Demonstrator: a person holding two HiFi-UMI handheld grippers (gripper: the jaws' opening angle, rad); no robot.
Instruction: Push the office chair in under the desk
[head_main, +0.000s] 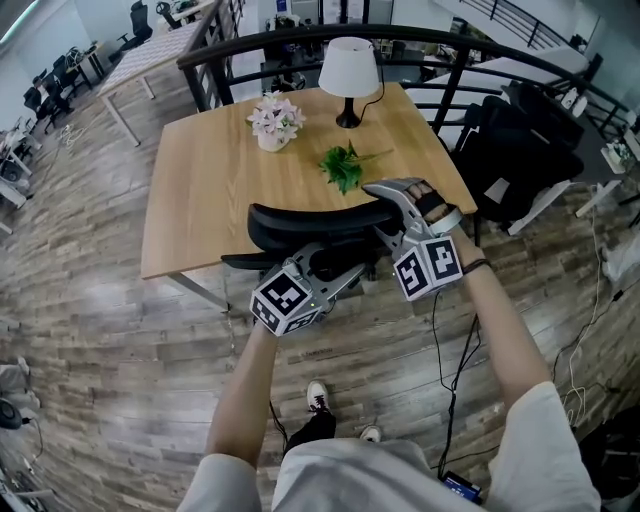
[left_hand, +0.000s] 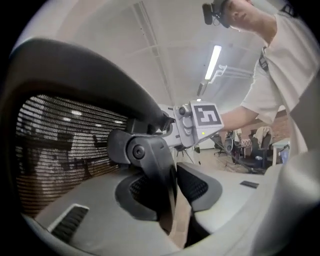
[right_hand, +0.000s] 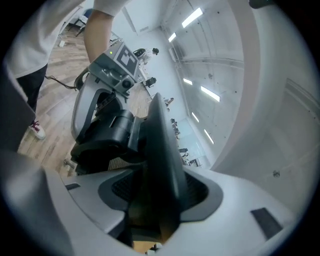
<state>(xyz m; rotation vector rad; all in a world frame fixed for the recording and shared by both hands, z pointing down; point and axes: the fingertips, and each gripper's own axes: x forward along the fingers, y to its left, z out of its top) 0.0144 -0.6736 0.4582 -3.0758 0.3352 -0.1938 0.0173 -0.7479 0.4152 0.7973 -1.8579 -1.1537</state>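
Note:
The black office chair stands at the near edge of the wooden desk, its backrest top against the desk's edge. My left gripper is low behind the backrest. In the left gripper view a black frame joint of the chair lies between my left gripper's jaws, with a gap on the right pad's side. My right gripper is at the backrest's right end. There the backrest's black edge runs between my right gripper's pads, loosely. Mesh fills the left.
On the desk stand a white lamp, a pot of pale flowers and a green sprig. A black railing curves behind the desk. Dark chairs or bags sit right. Cables trail on the wood floor.

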